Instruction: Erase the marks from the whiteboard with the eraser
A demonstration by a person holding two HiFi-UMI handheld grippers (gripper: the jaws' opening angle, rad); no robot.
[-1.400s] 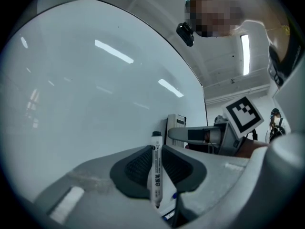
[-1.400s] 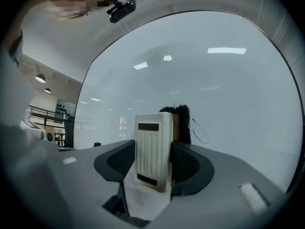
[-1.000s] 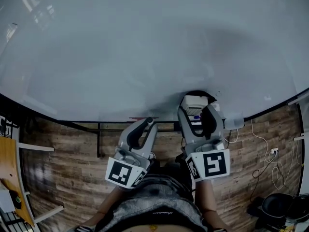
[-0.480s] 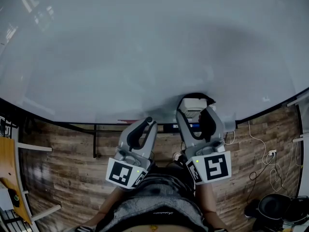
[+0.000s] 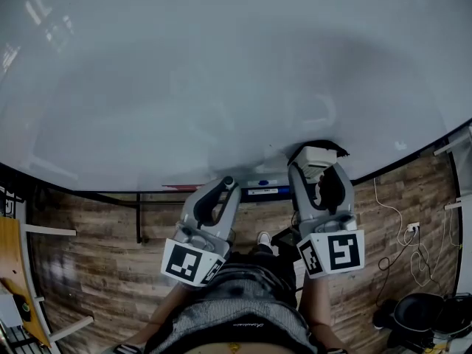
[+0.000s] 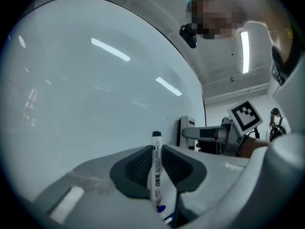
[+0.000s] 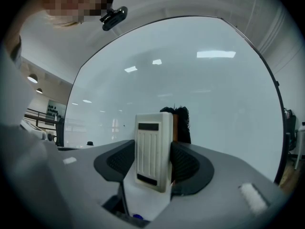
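The whiteboard (image 5: 221,72) fills the upper part of the head view and shows no clear marks. My right gripper (image 5: 316,167) is shut on a white eraser (image 5: 313,157) with dark felt (image 7: 183,123), held at the board's lower edge. In the right gripper view the eraser (image 7: 153,149) stands upright between the jaws of the right gripper (image 7: 153,162). My left gripper (image 5: 226,190) is shut on a white marker (image 6: 156,173) with a black cap, held just below the board. In the left gripper view the left gripper (image 6: 156,168) points along the board (image 6: 86,94).
A tray (image 5: 251,192) along the board's bottom edge holds a blue-labelled marker (image 5: 262,192). Below are the wooden floor (image 5: 96,264), the board's stand legs (image 5: 138,218), white cables (image 5: 394,223) at right, and a wooden table edge (image 5: 16,271) at far left.
My right gripper with the eraser has moved to the right along the board's lower edge. The left gripper has stayed in place.
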